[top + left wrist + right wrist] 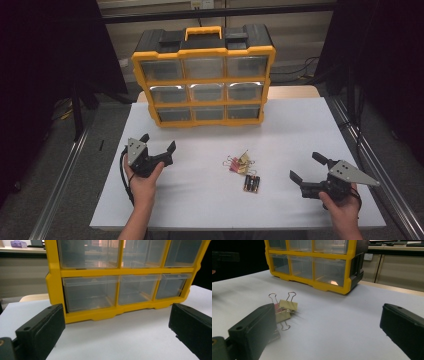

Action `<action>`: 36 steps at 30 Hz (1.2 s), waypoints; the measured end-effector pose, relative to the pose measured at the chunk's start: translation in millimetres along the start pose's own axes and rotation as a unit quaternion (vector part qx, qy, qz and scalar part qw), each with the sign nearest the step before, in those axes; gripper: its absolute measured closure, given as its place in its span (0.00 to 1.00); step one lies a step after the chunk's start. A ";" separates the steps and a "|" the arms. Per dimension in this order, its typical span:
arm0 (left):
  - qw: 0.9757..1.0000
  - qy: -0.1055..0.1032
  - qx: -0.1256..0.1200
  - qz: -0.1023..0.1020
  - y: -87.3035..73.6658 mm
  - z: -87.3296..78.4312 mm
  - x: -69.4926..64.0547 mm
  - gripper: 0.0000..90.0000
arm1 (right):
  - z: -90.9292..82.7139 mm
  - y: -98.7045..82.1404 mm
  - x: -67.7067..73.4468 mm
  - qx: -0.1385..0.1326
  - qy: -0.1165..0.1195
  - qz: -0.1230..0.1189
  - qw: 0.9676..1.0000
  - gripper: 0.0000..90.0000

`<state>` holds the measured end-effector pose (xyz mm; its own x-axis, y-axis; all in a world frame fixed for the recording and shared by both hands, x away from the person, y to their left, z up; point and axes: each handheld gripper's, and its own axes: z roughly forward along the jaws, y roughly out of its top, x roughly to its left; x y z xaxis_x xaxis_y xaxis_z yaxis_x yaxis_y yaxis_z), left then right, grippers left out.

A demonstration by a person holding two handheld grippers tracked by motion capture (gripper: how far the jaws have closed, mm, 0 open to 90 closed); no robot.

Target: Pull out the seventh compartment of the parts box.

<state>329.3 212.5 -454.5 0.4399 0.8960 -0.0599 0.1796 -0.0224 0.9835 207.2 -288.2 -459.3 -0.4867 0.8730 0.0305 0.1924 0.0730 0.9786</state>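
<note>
A yellow and black organizer [204,80] with nine clear drawers stands upright at the back of the white table [295,140]. A small heap of binder clips [239,163] lies mid-table, with a few batteries [251,183] just in front of it. My left gripper [159,143] hovers open at the left, facing the organizer's [117,285] bottom row of drawers. My right gripper [307,167] is open at the front right, aimed toward the binder clips [283,308], which its left jaw partly hides. The organizer [317,262] stands beyond them. Both grippers hold nothing.
Metal frame rails [60,175] run along both sides of the table. Dark curtains hang left and right. A wooden surface [295,92] shows behind the table, right of the organizer. The drawers look empty.
</note>
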 end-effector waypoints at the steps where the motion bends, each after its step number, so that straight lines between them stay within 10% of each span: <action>1: 1.000 0.005 0.004 0.000 0.0 3.4 -1.2 0.01 | 0.0 0.1 0.2 0.000 0.001 -0.001 1.000 0.00; 36: 0.999 0.047 -0.009 -0.014 8.2 83.1 -9.2 0.01 | -4.0 0.8 -0.2 -0.003 0.002 -0.012 1.000 0.00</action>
<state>399.8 167.2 -460.0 0.3495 0.9342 -0.0717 0.1740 0.0105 0.9847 204.0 -290.3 -457.7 -0.4945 0.8692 0.0076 0.1753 0.0911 0.9803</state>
